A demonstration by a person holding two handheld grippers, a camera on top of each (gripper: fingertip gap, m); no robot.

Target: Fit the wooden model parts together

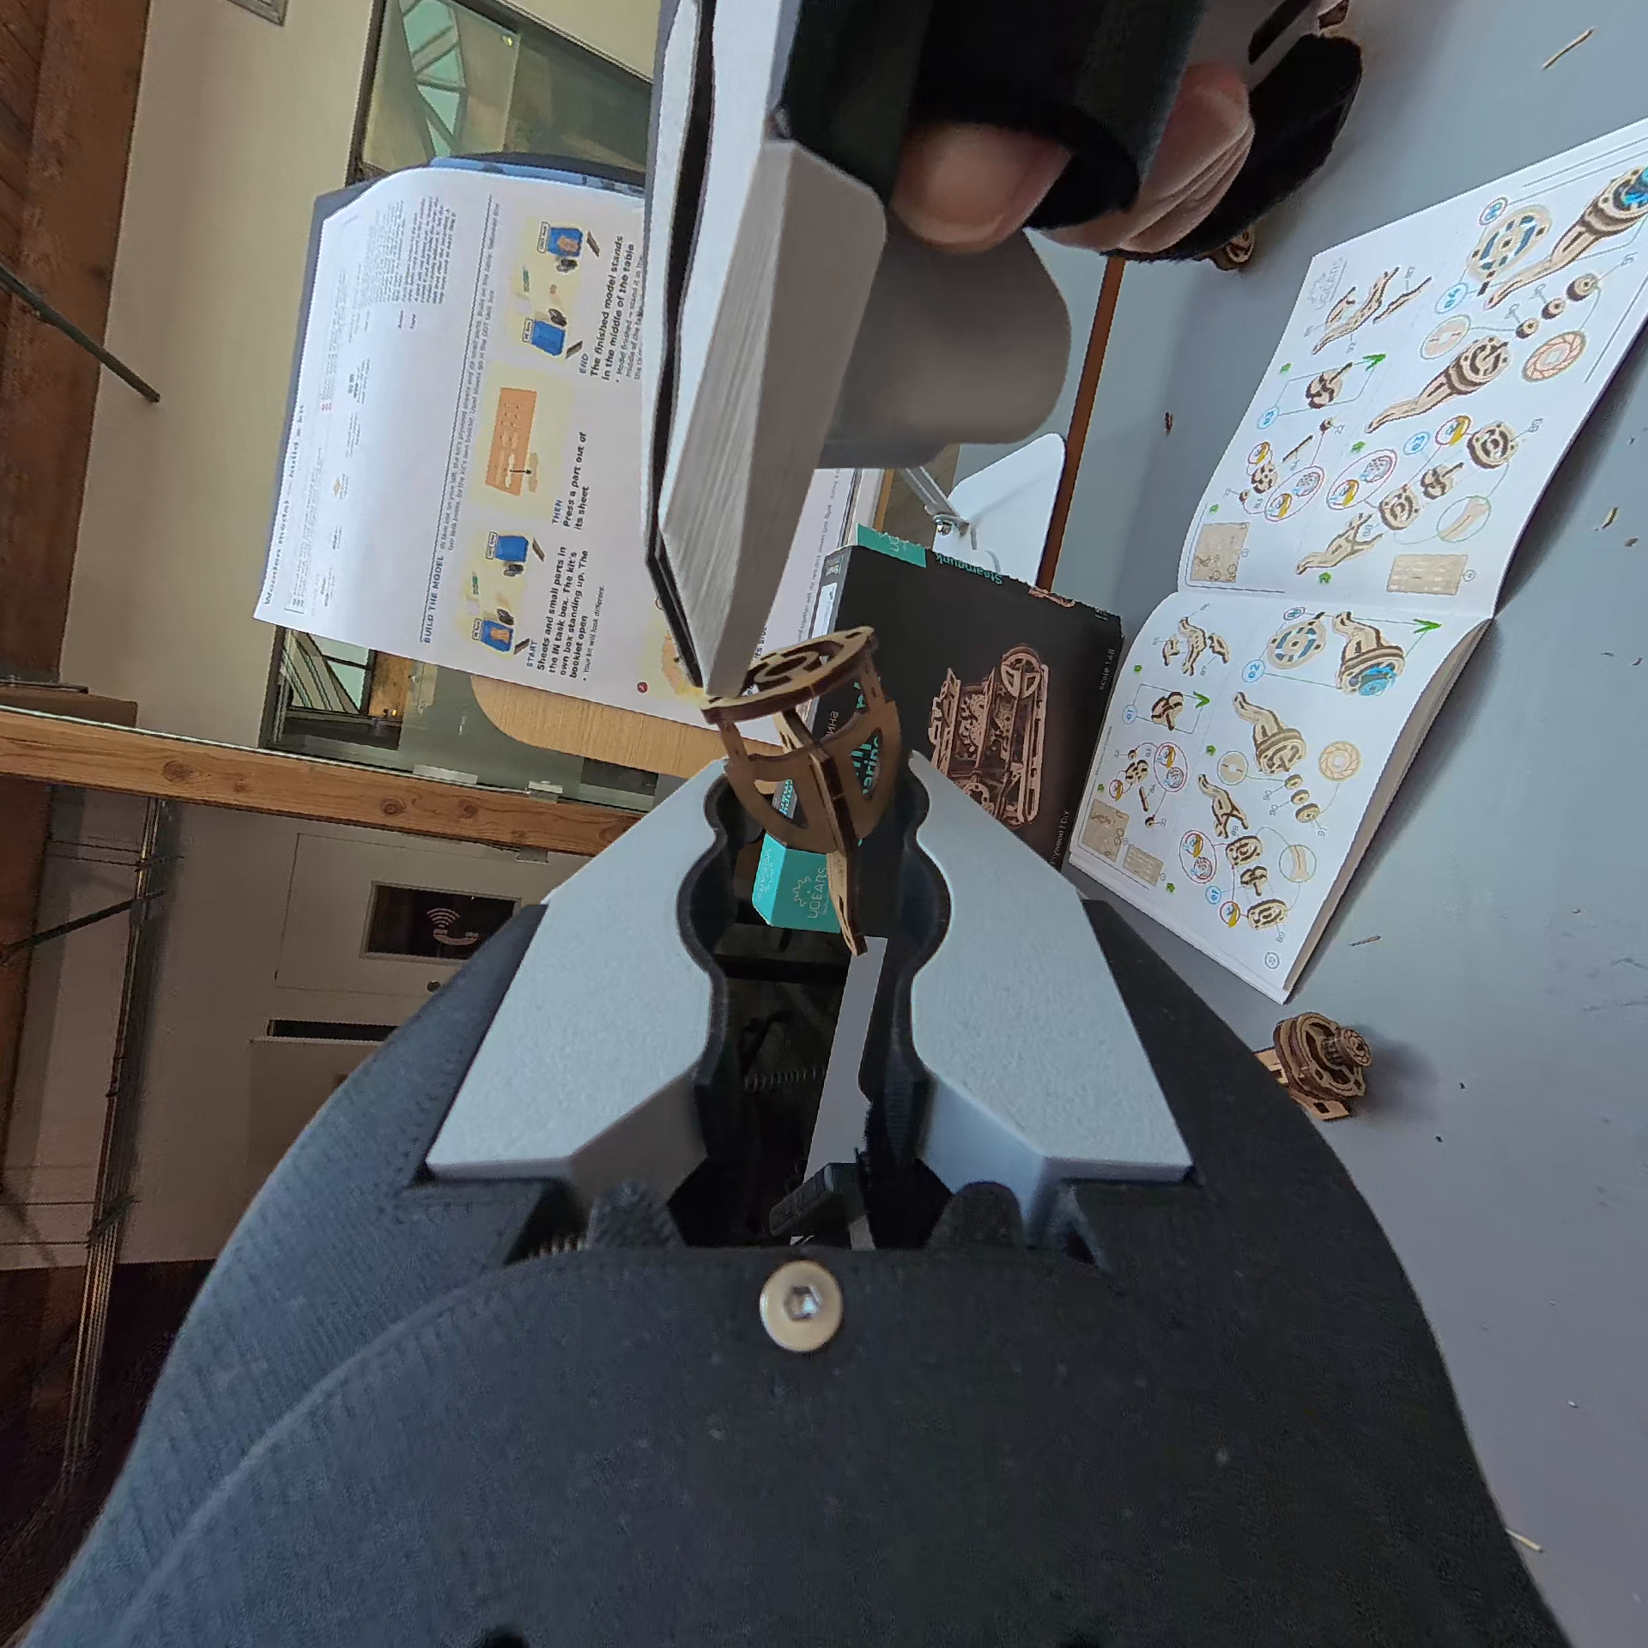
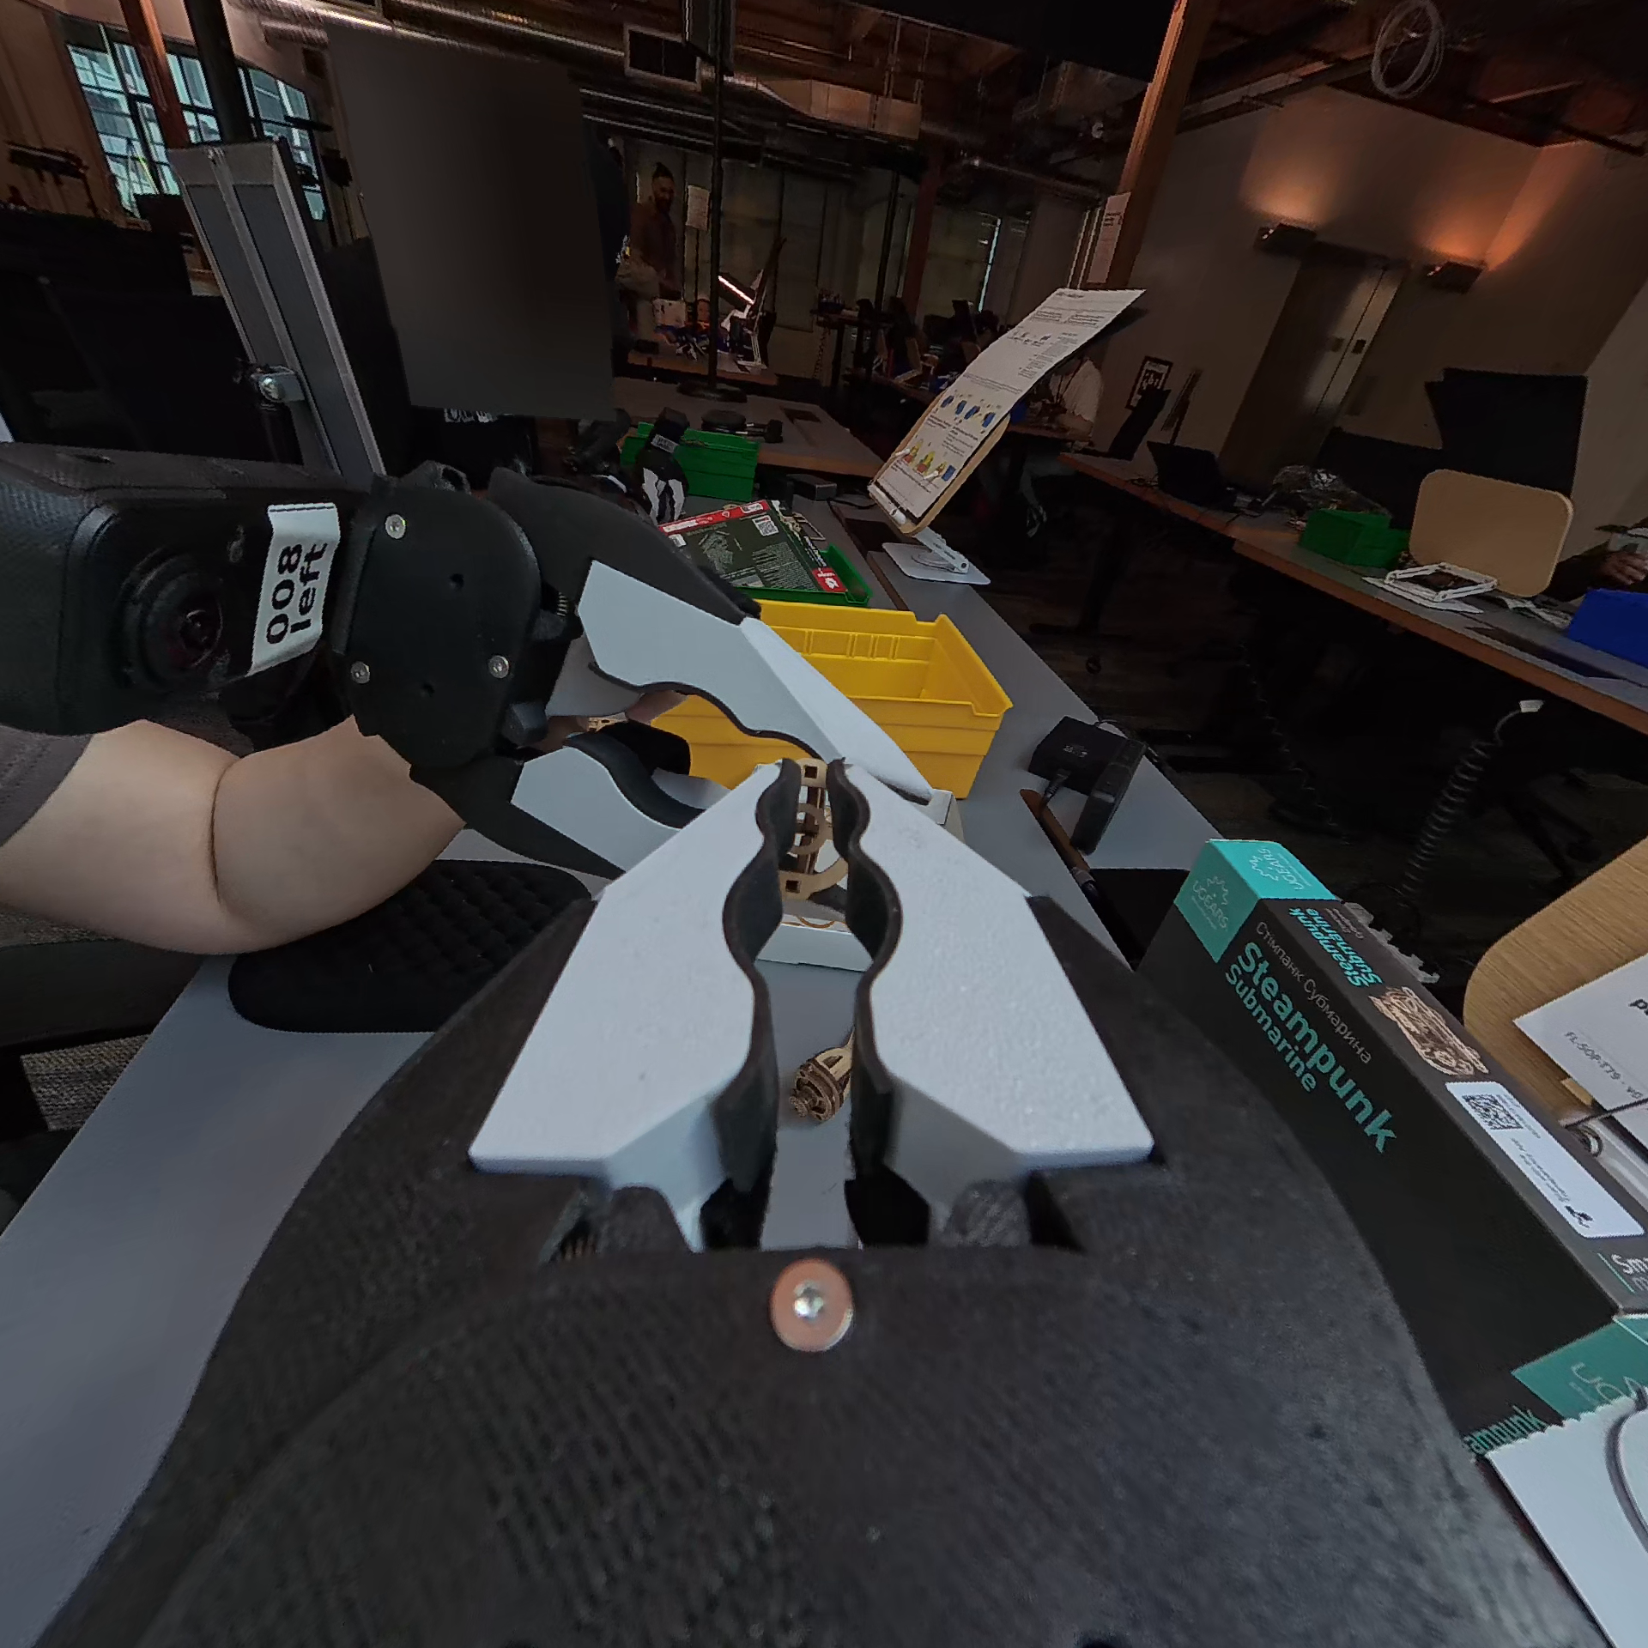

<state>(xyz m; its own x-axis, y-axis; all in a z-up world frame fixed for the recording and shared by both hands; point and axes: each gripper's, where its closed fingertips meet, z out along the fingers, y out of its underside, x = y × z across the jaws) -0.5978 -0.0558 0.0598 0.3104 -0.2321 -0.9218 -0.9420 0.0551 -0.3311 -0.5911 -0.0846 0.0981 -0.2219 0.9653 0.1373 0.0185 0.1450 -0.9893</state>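
While the left gripper [image 1: 816,794] clamps its grey fingers on a small wooden model assembly [image 1: 807,740], a slotted disc atop curved ribs, the piece stands held above the grey table [image 1: 1516,1025] rather than resting on it. From the right wrist view that same left gripper [image 2: 856,776] enters from the left edge, carried by a bare forearm [image 2: 223,829] lying on a black padded rest [image 2: 401,945], and its fingers cross in front of a yellow bin [image 2: 883,687] on the table [image 2: 134,1248]. Just right of it, the right gripper [image 2: 811,785] has its tips drawn nearly together on the same wooden assembly [image 2: 807,856], pinching the disc end; in the left wrist view this right gripper [image 1: 713,660] comes down from the top, gripped by a gloved hand [image 1: 1025,134], its tip touching the disc rim. Between the right gripper's fingers, lower down, a small round wooden gear piece [image 2: 820,1083] lies on the table. Farther right stands the black kit box [image 2: 1391,1124] with teal trim, near the table's right edge. In the left wrist view the box [image 1: 972,704] stands behind the assembly, an open instruction booklet [image 1: 1338,624] lies flat to its right, and another finished wooden sub-assembly [image 1: 1320,1061] sits just beside the booklet's near corner. A printed sheet [image 1: 464,419] stands propped on a stand at the far side.
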